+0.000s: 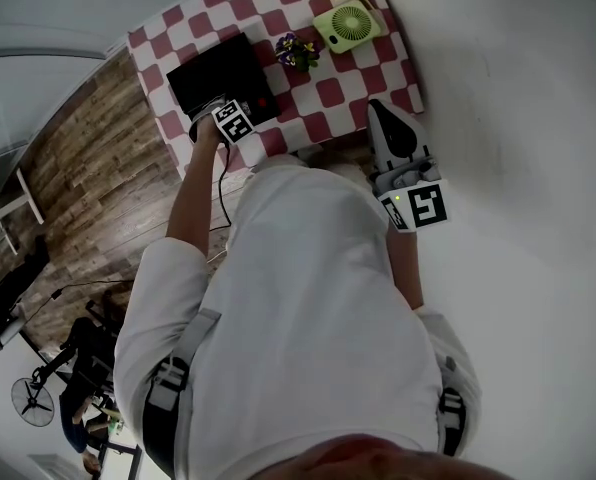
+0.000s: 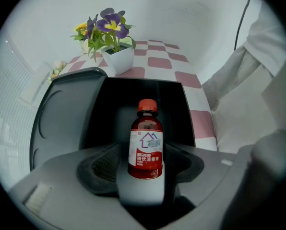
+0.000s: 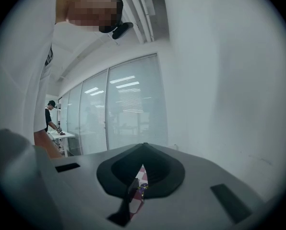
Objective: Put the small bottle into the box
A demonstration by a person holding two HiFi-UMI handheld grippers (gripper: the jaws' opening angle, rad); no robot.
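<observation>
Entry: the left hand-held gripper (image 1: 213,111) is pointing steeply down over the open box (image 2: 181,114) on the table (image 1: 328,93).

Its 2 jaws are standing spread, and the pads are pressing on nothing.

The small bottle (image 2: 146,145) is resting inside the box, directly beneath and between those jaws, with its red cap pointing away from the gripper. It seems to be lying on its side, label up.

Judgement: the spread jaws are reading as a release, so the task is looking near done.

The box lid (image 2: 56,123) is leaning open to this gripper's left, leaving the opening clear.

The right hand-held gripper (image 3: 136,191) is idling well off to the box's right. Its jaws are pressed together on nothing, likely parked so as not to crowd the left.
</observation>
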